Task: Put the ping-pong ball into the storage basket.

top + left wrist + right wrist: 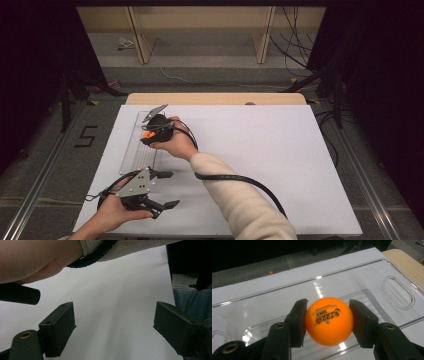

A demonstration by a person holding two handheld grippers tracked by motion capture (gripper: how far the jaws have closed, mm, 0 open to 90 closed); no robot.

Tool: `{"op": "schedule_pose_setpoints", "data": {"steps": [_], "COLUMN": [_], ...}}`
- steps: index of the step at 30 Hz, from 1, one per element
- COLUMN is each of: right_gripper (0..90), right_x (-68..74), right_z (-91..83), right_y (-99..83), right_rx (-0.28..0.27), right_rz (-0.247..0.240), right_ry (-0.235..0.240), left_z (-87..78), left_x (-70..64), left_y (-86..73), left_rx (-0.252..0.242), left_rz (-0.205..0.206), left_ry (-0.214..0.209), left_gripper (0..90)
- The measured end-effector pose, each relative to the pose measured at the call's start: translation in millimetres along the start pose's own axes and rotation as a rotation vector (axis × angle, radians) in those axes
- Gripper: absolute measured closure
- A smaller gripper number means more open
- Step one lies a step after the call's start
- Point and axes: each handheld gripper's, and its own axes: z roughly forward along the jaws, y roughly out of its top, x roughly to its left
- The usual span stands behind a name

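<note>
My right gripper (328, 322) has its jaws closed on an orange ball (329, 320), one pad on each side, the printed lettering facing the camera. I hold it over the clear tray (131, 150), which lies along the left edge of the tabletop (260, 160) with its long axis running from the near side to the far side. The ball sits above the tray's far half, and the tray's recess is directly beneath it, so I judge the coming move is straight down. The ball is round, so it has no long axis or heading. My left gripper (167, 190) rests near the tabletop's near left corner, jaws wide apart and empty, well away from the tray.
</note>
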Motion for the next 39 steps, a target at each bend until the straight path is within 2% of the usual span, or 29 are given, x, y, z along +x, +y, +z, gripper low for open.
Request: {"op": "schedule_pose_setpoints", "data": {"steps": [39], "right_gripper": [51.1], "right_x": [0.3], "right_z": [9.8], "right_y": [-1.0], "right_rx": [0.019], "right_rz": [-0.001], "right_ry": [0.003], "left_z": [0.3], "left_x": [-0.4], "left_y": [0.0], "left_rx": [0.003], "left_rz": [-0.001], "left_ry": [-0.005], "left_gripper": [16.8]}}
